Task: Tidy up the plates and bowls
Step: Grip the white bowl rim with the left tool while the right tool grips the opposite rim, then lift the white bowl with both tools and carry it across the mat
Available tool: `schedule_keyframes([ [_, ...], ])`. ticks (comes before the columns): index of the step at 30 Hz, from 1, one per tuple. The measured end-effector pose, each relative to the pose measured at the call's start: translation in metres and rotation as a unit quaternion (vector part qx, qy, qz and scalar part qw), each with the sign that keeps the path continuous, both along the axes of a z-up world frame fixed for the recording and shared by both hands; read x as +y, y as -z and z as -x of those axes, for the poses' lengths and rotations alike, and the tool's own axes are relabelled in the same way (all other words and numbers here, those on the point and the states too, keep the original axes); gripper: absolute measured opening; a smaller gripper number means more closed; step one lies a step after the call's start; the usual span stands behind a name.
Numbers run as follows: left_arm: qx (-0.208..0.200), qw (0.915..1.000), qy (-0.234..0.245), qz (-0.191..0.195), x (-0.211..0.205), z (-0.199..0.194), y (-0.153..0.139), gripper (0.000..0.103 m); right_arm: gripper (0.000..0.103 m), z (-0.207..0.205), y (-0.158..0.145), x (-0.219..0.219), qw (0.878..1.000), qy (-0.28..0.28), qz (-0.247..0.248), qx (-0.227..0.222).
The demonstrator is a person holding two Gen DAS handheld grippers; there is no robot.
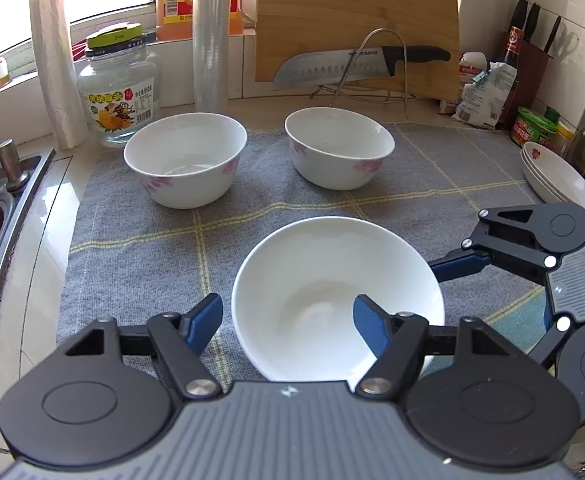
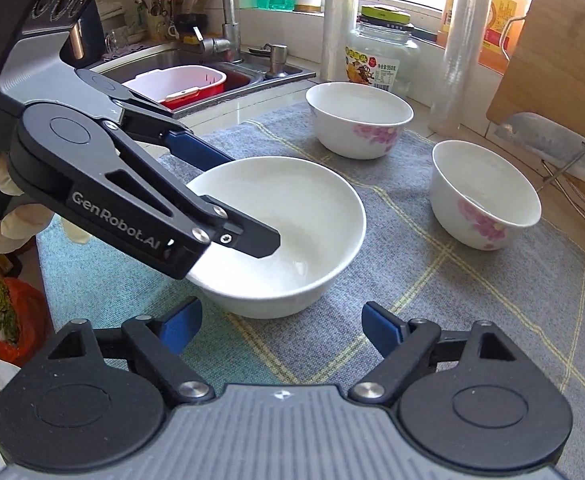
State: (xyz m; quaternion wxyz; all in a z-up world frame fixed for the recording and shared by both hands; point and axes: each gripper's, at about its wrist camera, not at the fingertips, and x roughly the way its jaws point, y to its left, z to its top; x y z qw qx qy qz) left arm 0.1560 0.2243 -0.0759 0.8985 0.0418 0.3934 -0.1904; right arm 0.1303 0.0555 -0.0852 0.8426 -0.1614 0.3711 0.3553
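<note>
A plain white bowl [image 1: 312, 264] [image 2: 304, 200] sits on the near part of a grey checked mat [image 1: 132, 240]. My left gripper [image 1: 288, 306] [image 2: 252, 200] is open and straddles the bowl's wall. One pad hangs inside the bowl and the other just outside the rim; neither visibly presses. My right gripper [image 2: 280, 312] is open at the bowl's other side with nothing between its pads. One of its fingers [image 1: 456, 266] reaches close to the rim. Two white bowls with pink flowers [image 1: 184, 160] [image 1: 338, 148] stand upright farther back on the mat. A short stack of white plates [image 1: 560, 176] rests at the far right.
A sink [image 2: 212, 76] holding a red and white tub lies left of the mat. Behind the bowls stand a glass jar [image 1: 118, 92], two rolls of film, a bamboo cutting board [image 1: 352, 12] and a large knife [image 1: 332, 66] on a wire rack. Bottles crowd the right corner.
</note>
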Motion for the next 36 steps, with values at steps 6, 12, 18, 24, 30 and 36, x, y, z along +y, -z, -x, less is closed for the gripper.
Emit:
schedule_keyframes([
  [6, 0.007, 0.9999, 0.007, 0.008, 0.003, -0.006, 0.001, 0.068, 0.086, 0.003, -0.003, 0.006, 1.000, -0.009, 0.004, -0.021],
  [12, 0.012, 0.9996, 0.022, 0.010, 0.000, -0.010, 0.001, 0.068, 0.083, 0.004, -0.003, 0.008, 0.999, -0.017, 0.003, -0.030],
  [18, 0.012, 0.9995, 0.028, 0.009, -0.002, -0.011, -0.001, 0.068, 0.081, 0.005, -0.003, 0.010, 0.999, -0.016, 0.004, -0.030],
  [24, 0.009, 0.9992, 0.038, 0.010, -0.007, -0.008, -0.004, 0.068, 0.081, 0.007, -0.006, 0.005, 1.000, -0.009, 0.004, -0.024],
  [30, 0.006, 0.9983, 0.057, 0.011, -0.020, -0.008, -0.008, 0.067, 0.081, 0.011, -0.010, -0.008, 1.000, 0.004, 0.009, -0.024],
  [36, -0.003, 0.9964, 0.084, 0.014, -0.046, -0.011, -0.012, 0.067, 0.081, 0.014, -0.015, -0.033, 0.999, 0.030, 0.013, -0.026],
])
